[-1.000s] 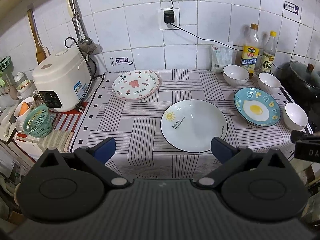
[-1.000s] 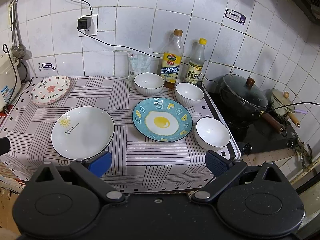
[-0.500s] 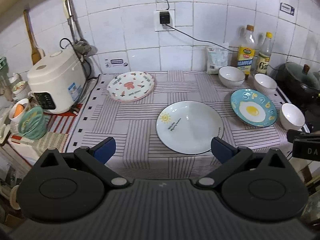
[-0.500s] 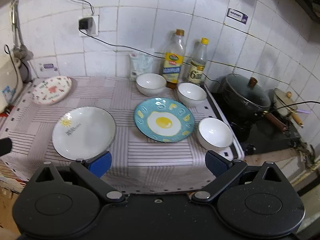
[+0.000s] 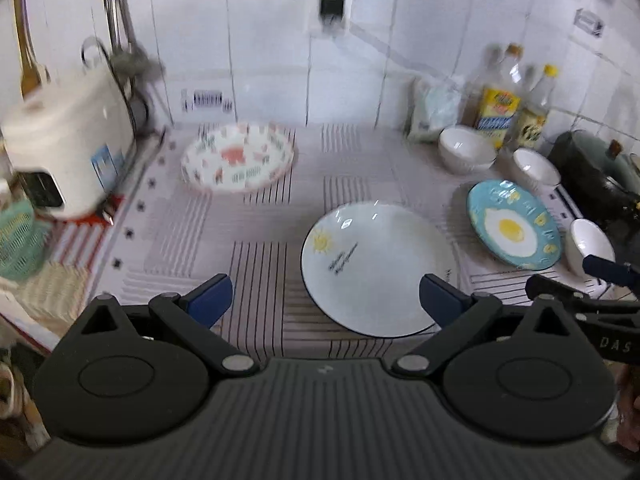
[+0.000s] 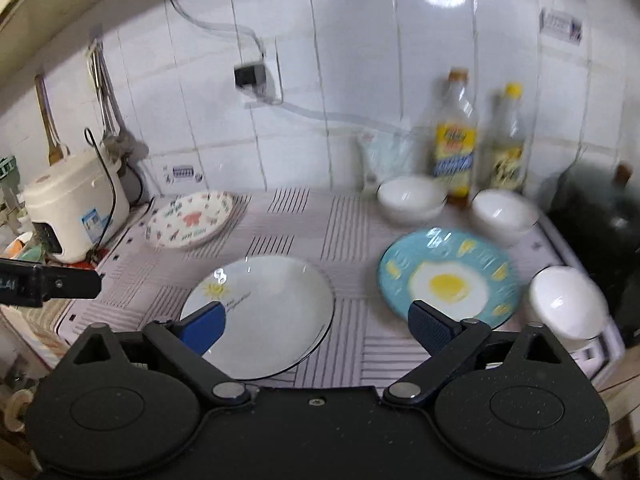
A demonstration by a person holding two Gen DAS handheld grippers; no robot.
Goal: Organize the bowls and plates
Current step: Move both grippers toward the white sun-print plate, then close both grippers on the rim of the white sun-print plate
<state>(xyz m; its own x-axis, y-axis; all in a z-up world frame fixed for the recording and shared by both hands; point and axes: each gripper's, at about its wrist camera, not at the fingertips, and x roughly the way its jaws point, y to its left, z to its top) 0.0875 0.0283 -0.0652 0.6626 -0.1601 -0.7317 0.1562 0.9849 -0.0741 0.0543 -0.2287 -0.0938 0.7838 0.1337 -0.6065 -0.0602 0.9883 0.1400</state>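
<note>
On the striped cloth lie three plates: a white plate with a sun (image 5: 376, 268) (image 6: 264, 312) in the middle front, a pink patterned plate (image 5: 238, 158) (image 6: 190, 218) at the back left, and a blue fried-egg plate (image 5: 512, 226) (image 6: 448, 276) on the right. Three white bowls stand near the blue plate: one at the back (image 5: 466, 154) (image 6: 412, 198), one beside it (image 5: 534, 168) (image 6: 504, 212), one at the front right (image 5: 590, 244) (image 6: 566, 308). My left gripper (image 5: 326, 302) is open above the front edge. My right gripper (image 6: 316, 322) is open, empty, over the white plate's near side.
A white rice cooker (image 5: 60, 156) (image 6: 74, 206) stands at the left, with a green basket (image 5: 18, 240) in front of it. Two oil bottles (image 6: 456, 140) and a bag stand against the tiled wall. A dark lidded pot (image 6: 604, 216) sits on the stove at the right.
Both grippers have moved forward and lower toward the counter; the right view has swung left, so the white plate now lies between its fingers. Both stay open. No dish has moved.
</note>
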